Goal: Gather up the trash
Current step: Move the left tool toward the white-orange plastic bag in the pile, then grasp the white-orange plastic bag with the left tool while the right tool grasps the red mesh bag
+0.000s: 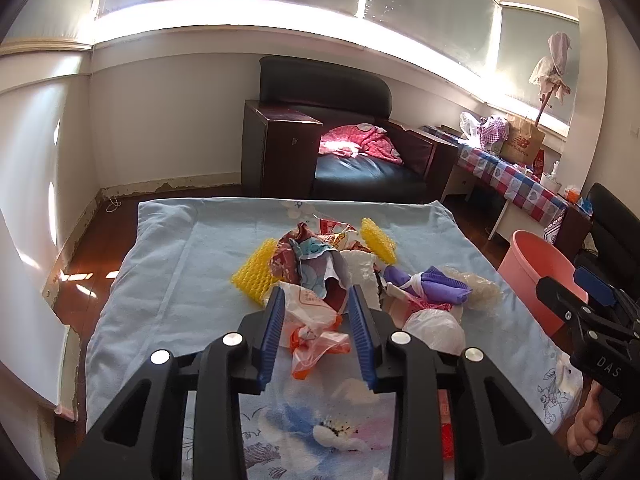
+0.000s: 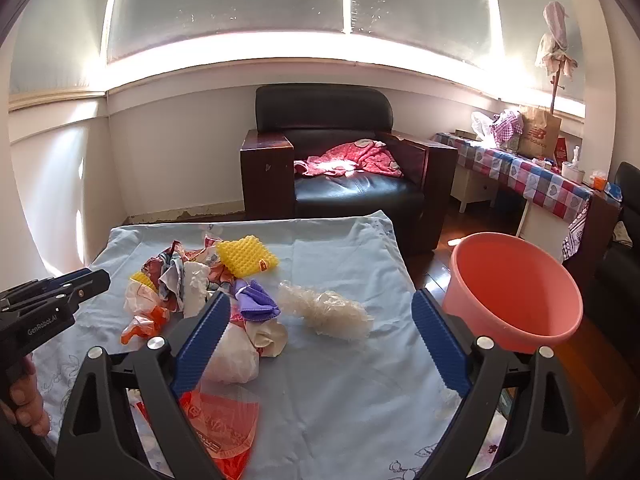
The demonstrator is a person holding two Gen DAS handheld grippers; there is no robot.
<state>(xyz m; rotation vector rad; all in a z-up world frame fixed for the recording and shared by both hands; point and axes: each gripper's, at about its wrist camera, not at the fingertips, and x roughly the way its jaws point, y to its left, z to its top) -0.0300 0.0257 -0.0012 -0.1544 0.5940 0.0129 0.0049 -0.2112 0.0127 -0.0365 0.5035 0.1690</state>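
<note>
Landmark for everything: the pale-blue floral cloth-covered table [image 2: 340,264].

Biggest first. The salmon-pink round plastic bucket [image 2: 516,292] stands on the floor just off the table's right edge, mouth up; I see nothing in it, so I judge collection has barely started. Next, the trash heap: crumpled printed wrappers [image 1: 316,252] w/ two yellow foam-mesh fruit sleeves [image 1: 256,270] sit mid-table toward the far side. A purple crumpled cloth-like wad [image 2: 258,300] lies beside them, and a clear crinkled plastic film wad [image 2: 328,312] lies alone, nearest the bucket side. An orange-and-white thin plastic bag [image 1: 316,332] is at the near side of the heap.

My left gripper [image 1: 316,312] is half spread, pads either side of that bag but not pressing it, i.e. nothing gripped. My right gripper [image 2: 320,328] is spread wide and empty, aimed at the film wad.

Step in hand, as I judge it: approach for a first pick. Next move needs the left pushed fwd and down into the bag, then clenched; thin film may slip or drag neighbours.
</note>
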